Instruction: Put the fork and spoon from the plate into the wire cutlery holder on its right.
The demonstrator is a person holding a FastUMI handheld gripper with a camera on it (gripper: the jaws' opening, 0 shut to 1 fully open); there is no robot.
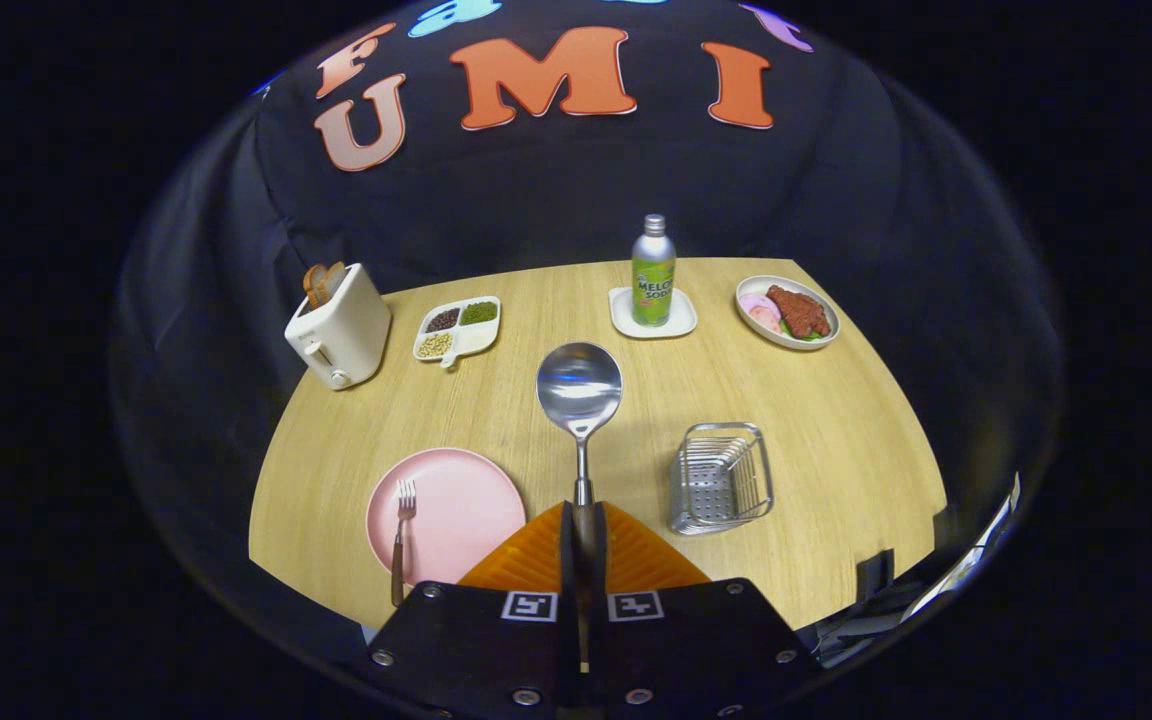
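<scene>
While clamped in the jaws, one spoon (pixel 579 392); one fork (pixel 402 520) on plate (pixel 476 500).

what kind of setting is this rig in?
Likely a staged dining table in a recording booth, not a real kitchen: black cloth wall behind a wooden table set with toaster, soda bottle and food plate. The gripper fingers are shut on the spoon.

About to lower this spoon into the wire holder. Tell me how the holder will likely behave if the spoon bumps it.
The wire cutlery holder looks like thin wire and perforated metal, so probably light; a bump from the spoon may slide it on the smooth table. It sits low and wide, so tipping seems unlikely. The gripper is shut on the spoon's handle, bowl far ahead, so it might pivot on contact.
</scene>
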